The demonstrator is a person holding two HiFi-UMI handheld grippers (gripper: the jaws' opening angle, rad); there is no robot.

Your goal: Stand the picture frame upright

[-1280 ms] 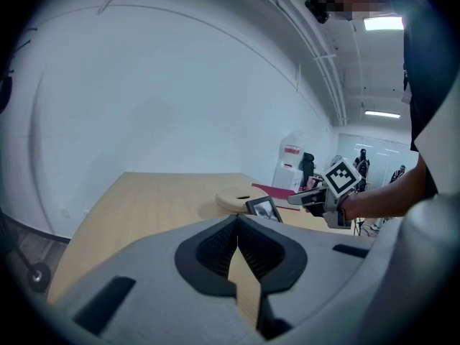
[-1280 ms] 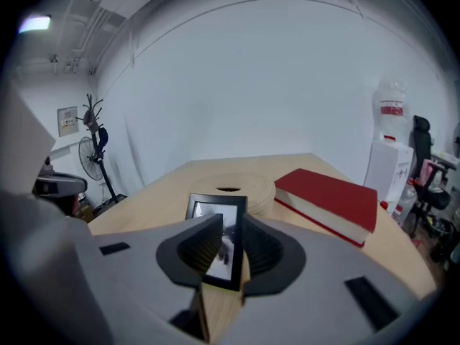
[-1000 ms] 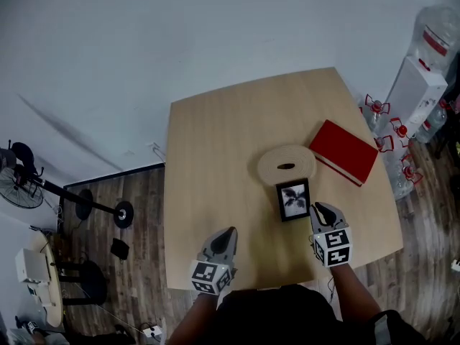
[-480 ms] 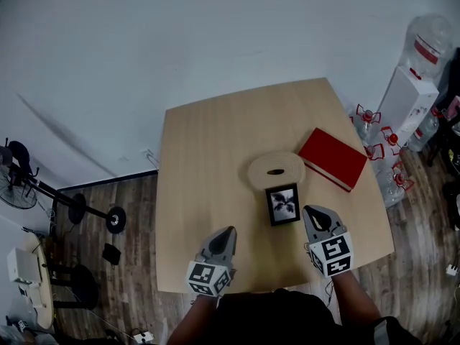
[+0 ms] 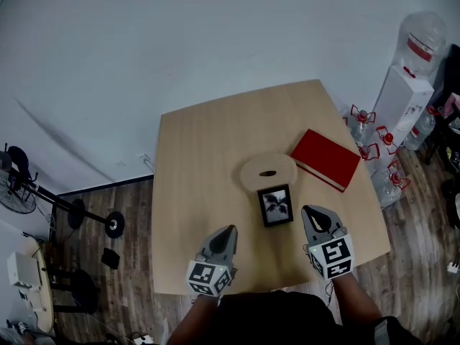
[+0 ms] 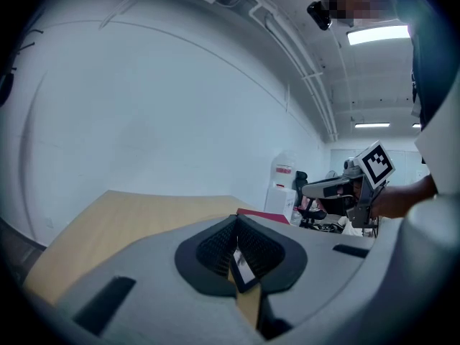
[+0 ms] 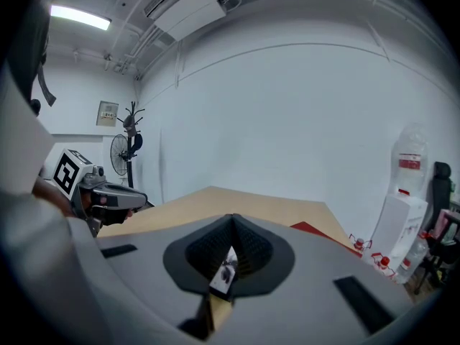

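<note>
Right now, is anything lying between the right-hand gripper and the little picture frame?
No. In the head view, only bare table separates the right gripper from the picture frame; the round woven mat lies beyond the frame.

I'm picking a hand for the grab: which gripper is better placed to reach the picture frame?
Right, probably. The right gripper sits just right of the picture frame; the left gripper is farther off, lower left. Both are shut.

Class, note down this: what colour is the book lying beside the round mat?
The book is red; the head view shows it best.
</note>
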